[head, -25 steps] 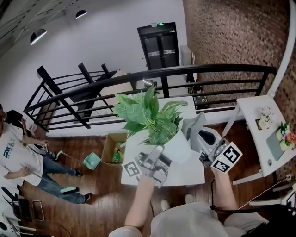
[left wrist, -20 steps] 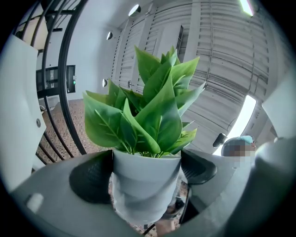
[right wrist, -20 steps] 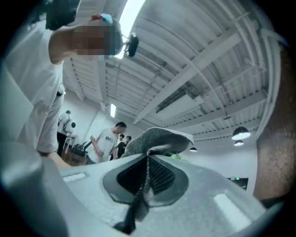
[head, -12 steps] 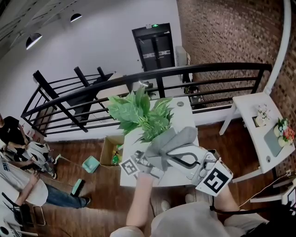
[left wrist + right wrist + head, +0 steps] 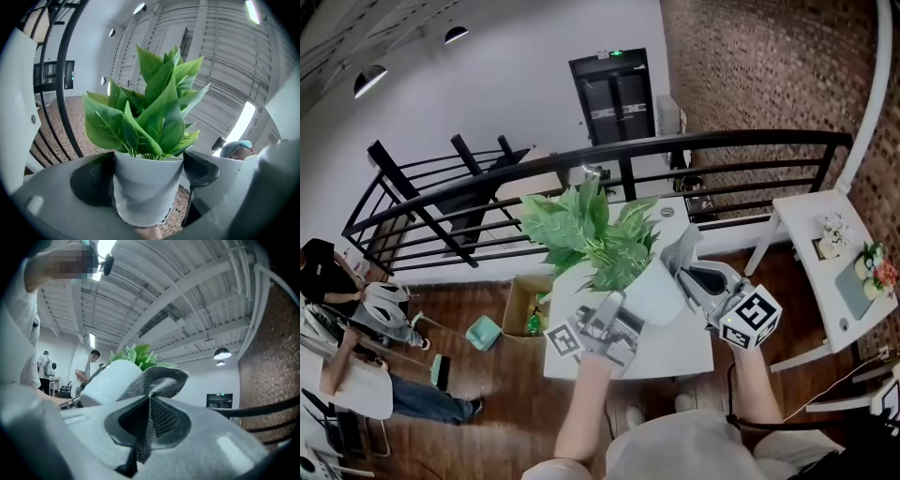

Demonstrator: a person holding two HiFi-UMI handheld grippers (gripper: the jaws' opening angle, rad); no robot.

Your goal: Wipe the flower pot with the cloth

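A white flower pot (image 5: 654, 291) with a green leafy plant (image 5: 591, 234) is held up above a white table (image 5: 694, 349). My left gripper (image 5: 623, 314) is shut on the flower pot (image 5: 143, 190), with a black pad on each side of its wall. My right gripper (image 5: 698, 281) is shut on a grey cloth (image 5: 682, 246) and lies against the pot's right side. In the right gripper view the cloth (image 5: 154, 385) is pinched between the jaws and folds over toward the pot (image 5: 110, 383).
A black metal railing (image 5: 609, 155) runs behind the table. A second white table (image 5: 834, 253) with flowers stands at the right. A cardboard box (image 5: 525, 300) sits on the wooden floor at the left, where people (image 5: 347, 309) stand. A brick wall (image 5: 759, 75) lies at the back right.
Half a second ago the right gripper held the cloth across the pot's front, lower and further left. It now lies at the pot's right side. The left gripper and pot have barely moved.
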